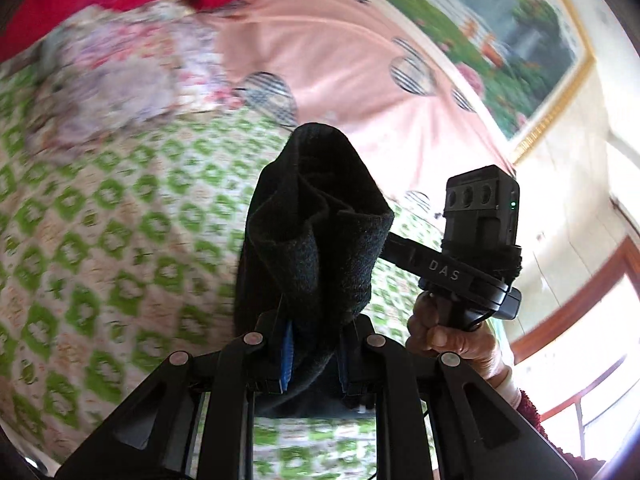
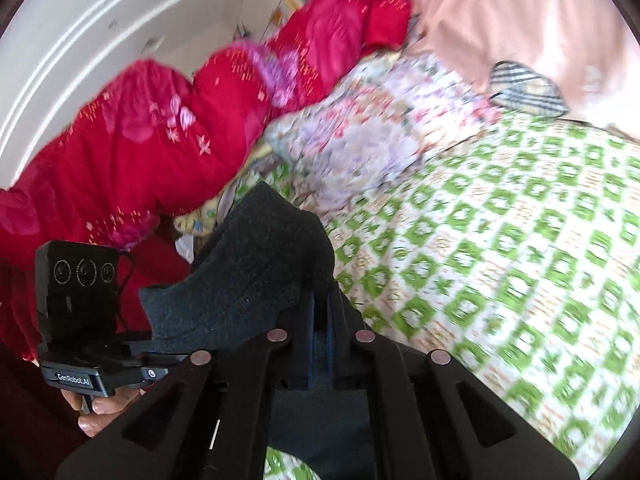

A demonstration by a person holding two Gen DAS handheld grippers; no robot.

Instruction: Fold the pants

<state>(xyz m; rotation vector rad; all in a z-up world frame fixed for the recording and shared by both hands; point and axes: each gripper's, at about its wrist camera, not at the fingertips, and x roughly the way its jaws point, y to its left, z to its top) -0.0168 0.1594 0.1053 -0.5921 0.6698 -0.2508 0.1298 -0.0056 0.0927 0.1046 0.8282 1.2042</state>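
The pants [image 1: 316, 232] are dark charcoal knit fabric, lifted above the bed. My left gripper [image 1: 314, 356] is shut on a bunched edge of them, and the cloth stands up in a folded peak ahead of the jaws. My right gripper [image 2: 322, 344] is shut on another part of the pants [image 2: 256, 272], which bulge up and to the left of its jaws. In the left wrist view the right gripper's body [image 1: 476, 248] shows at the right. In the right wrist view the left gripper's body [image 2: 80, 312] shows at the lower left. The rest of the pants hangs out of sight below.
A bed sheet [image 1: 100, 220] with a green and white pattern lies below. A red floral quilt [image 2: 160, 128], a pale flowered pillow [image 2: 372, 128] and a pink blanket [image 1: 332, 60] lie at the far side. A framed picture [image 1: 516, 36] hangs on the wall.
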